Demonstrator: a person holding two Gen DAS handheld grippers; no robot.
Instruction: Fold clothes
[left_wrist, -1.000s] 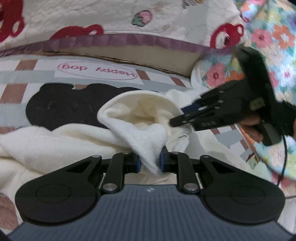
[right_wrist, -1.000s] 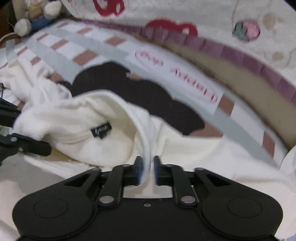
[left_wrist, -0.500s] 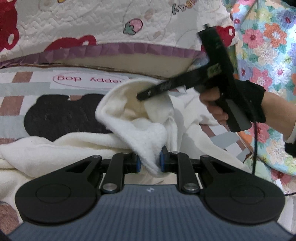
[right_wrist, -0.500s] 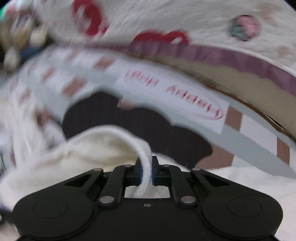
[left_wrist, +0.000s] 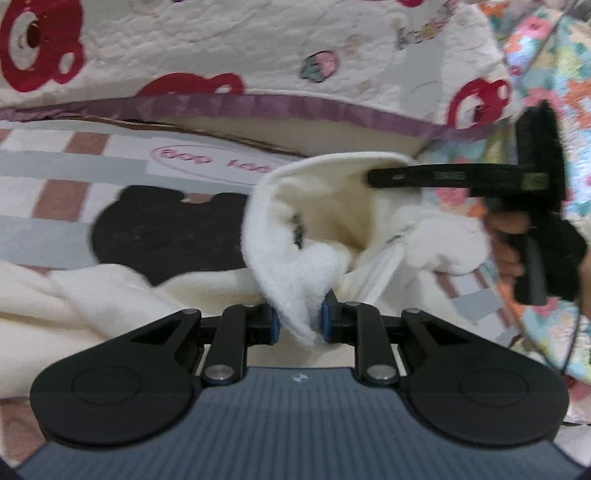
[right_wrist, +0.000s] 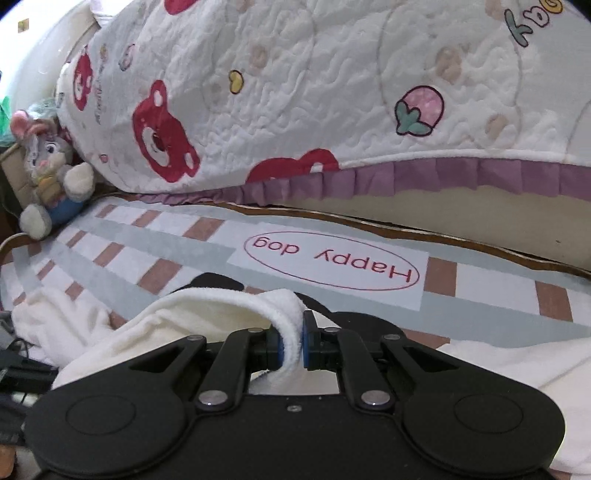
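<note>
Cream fleece garment (left_wrist: 314, 236), thick pile, lifted at one edge and otherwise slumped across the striped "Happy dog" mat (right_wrist: 332, 266); the rest trails left over the mat (left_wrist: 74, 295) and under my tools. My left tool (left_wrist: 298, 325) is closed on a fat fold of the fleece, both blue pads buried in pile. My right tool (right_wrist: 293, 349) is closed on a rolled rim of the same garment; from the left view it reaches in from the right (left_wrist: 373, 177), with my hand (left_wrist: 509, 236) on its grip. Between the two holds the cloth hangs as an open pocket, a zip or seam line showing inside, so I judge I have a collar or hem stretched, not yet flat. To do this well: hold both grips firm, since fleece this bulky may creep out of narrow pads; draw the tools apart until the edge runs taut and straight; lift enough that the trailing body clears its own bunching; then lay it down onto the mat in one sweep, edge level. The bear-print quilt (right_wrist: 332, 92) rises just behind, and a plush toy (right_wrist: 44, 177) sits far left, so I would stay short of both.
</note>
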